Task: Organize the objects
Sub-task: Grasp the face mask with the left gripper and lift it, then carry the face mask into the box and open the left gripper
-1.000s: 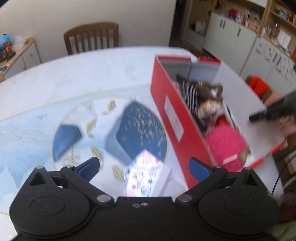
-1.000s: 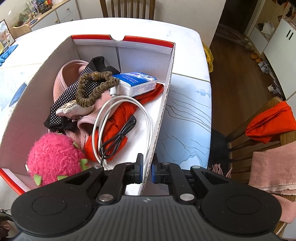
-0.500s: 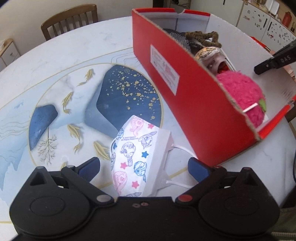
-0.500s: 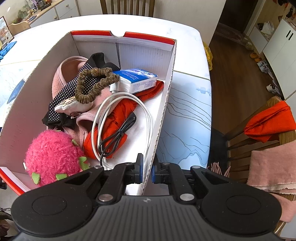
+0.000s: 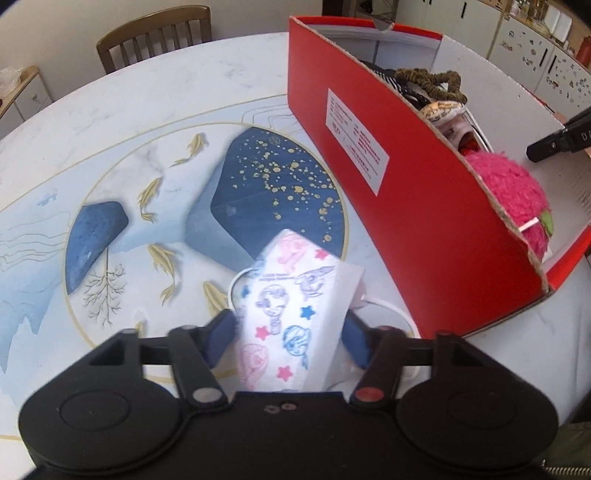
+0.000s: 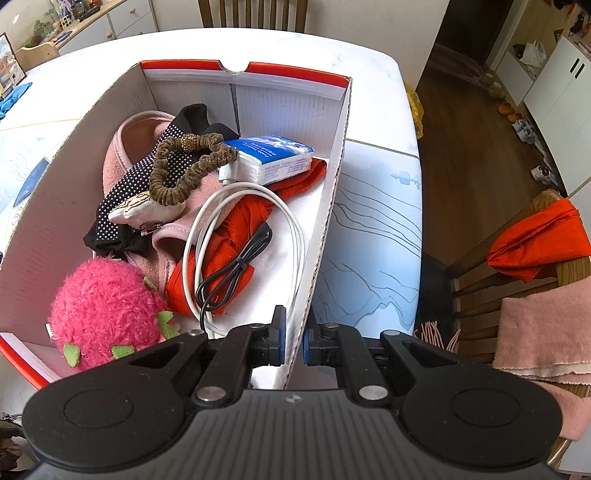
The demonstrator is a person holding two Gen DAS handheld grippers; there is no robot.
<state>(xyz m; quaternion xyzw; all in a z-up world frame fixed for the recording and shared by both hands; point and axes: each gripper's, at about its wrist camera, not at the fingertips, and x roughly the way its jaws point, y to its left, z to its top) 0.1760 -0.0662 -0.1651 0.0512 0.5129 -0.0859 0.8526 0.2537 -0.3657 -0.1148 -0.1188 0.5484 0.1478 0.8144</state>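
A white face mask with cartoon ponies and stars lies on the patterned table, left of the red box. My left gripper straddles the mask. Its jaws are closing, and both blue pads touch the mask's side edges. My right gripper is shut on the box's right wall near the front corner. Inside the box lie a pink plush ball, a white cable, a black cable, a tissue pack, a brown scrunchie and red cloth.
A wooden chair stands behind the table. Right of the table another chair carries an orange cloth and a pink cloth. White cabinets line the far wall. The table edge runs close to the box's front right corner.
My left gripper came down over the mask and its jaws narrowed from wide open until the pads reached the mask's edges. The right gripper kept its hold on the box wall.
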